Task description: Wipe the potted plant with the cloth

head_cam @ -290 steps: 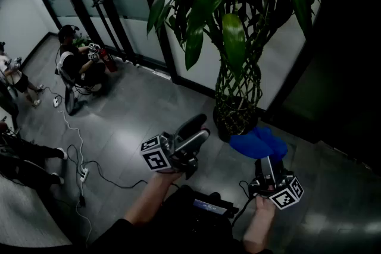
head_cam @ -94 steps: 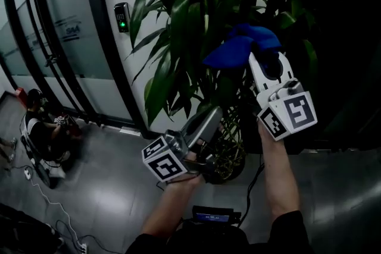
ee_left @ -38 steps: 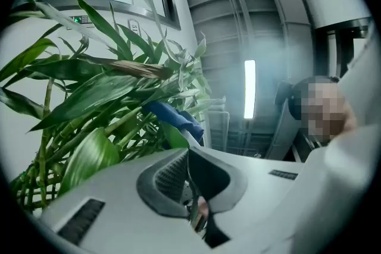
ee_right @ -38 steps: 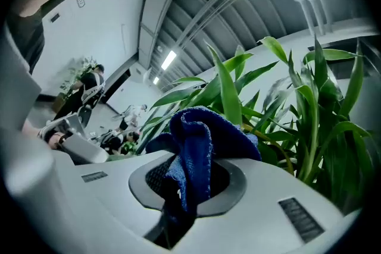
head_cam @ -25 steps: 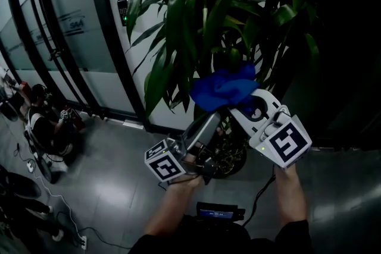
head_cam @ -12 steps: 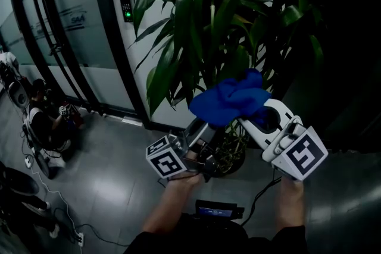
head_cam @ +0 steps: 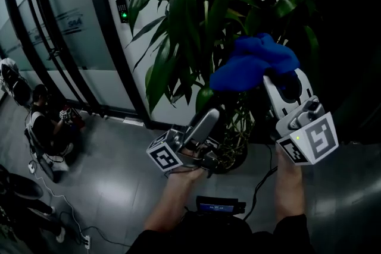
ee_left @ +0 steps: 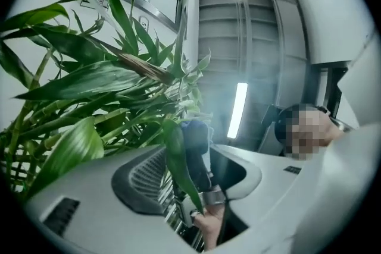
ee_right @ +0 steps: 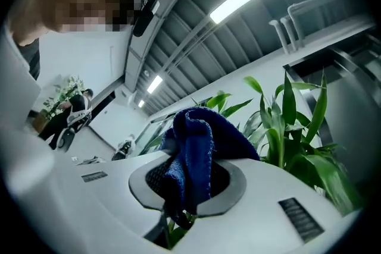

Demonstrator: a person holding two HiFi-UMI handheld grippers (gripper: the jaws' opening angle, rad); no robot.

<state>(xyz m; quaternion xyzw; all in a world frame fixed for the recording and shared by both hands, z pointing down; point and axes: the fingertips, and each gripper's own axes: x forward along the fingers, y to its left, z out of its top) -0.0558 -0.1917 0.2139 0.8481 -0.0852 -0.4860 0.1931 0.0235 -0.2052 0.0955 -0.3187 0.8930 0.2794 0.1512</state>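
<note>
The tall green-leaved potted plant [head_cam: 196,15] stands rooted in its dark round pot [head_cam: 233,159]. Your right gripper [head_cam: 272,75] clamps the bunched blue cloth [head_cam: 255,62], held among the upper leaves; dragging hard may tear one. Your left gripper [head_cam: 209,117] has jaws that have just been opening and stand apart around a narrow green leaf [ee_left: 178,157], which may spring away.

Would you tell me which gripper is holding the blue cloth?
The right gripper, held higher, is clamped on the blue cloth; on the left gripper the jaws have just been opening, with only a leaf between them.
</note>
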